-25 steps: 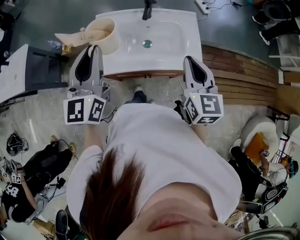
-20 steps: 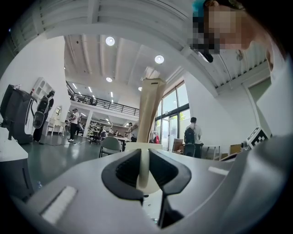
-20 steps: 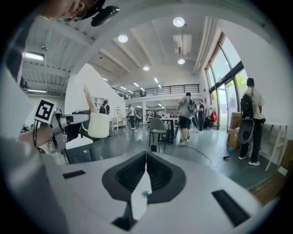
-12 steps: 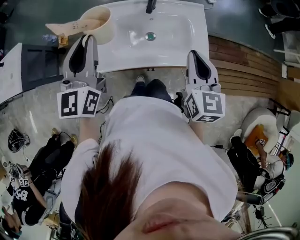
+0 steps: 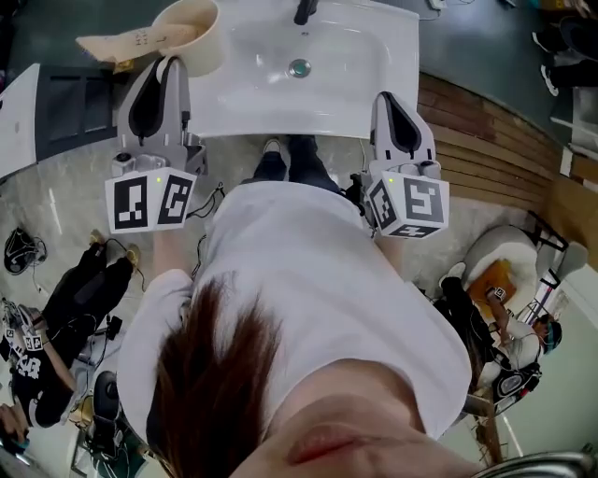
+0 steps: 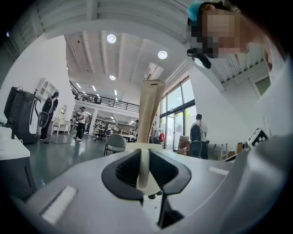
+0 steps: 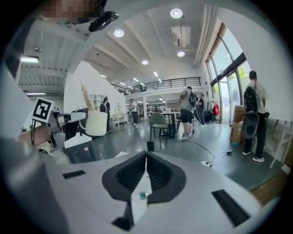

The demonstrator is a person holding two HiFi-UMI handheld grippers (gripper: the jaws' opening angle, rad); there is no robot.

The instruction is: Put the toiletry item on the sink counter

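Note:
A beige cup [image 5: 192,33] with a flat beige paddle-like piece [image 5: 121,42] sticking out of it hangs at the left corner of the white sink counter [image 5: 234,103]. My left gripper [image 5: 173,61] is shut on the cup's thin wall [image 6: 143,169]. The paddle-like piece [image 6: 150,112] rises beyond the jaws in the left gripper view. My right gripper [image 5: 385,96] hangs at the counter's front right edge, jaws closed together [image 7: 146,154] with nothing between them. The right gripper view shows the cup [image 7: 96,122] at the left. The basin has a drain [image 5: 299,67] and a dark faucet [image 5: 305,11].
A dark cabinet [image 5: 65,103] stands left of the sink. Wooden boards [image 5: 486,140] lie to the right. People sit on the floor at lower left [image 5: 56,327] and on a seat at lower right [image 5: 495,317]. Cables trail on the floor.
The sink has come nearer beneath both grippers. The left gripper has carried the cup forward, still near the counter's left corner. The right gripper has come up to the counter's front right edge.

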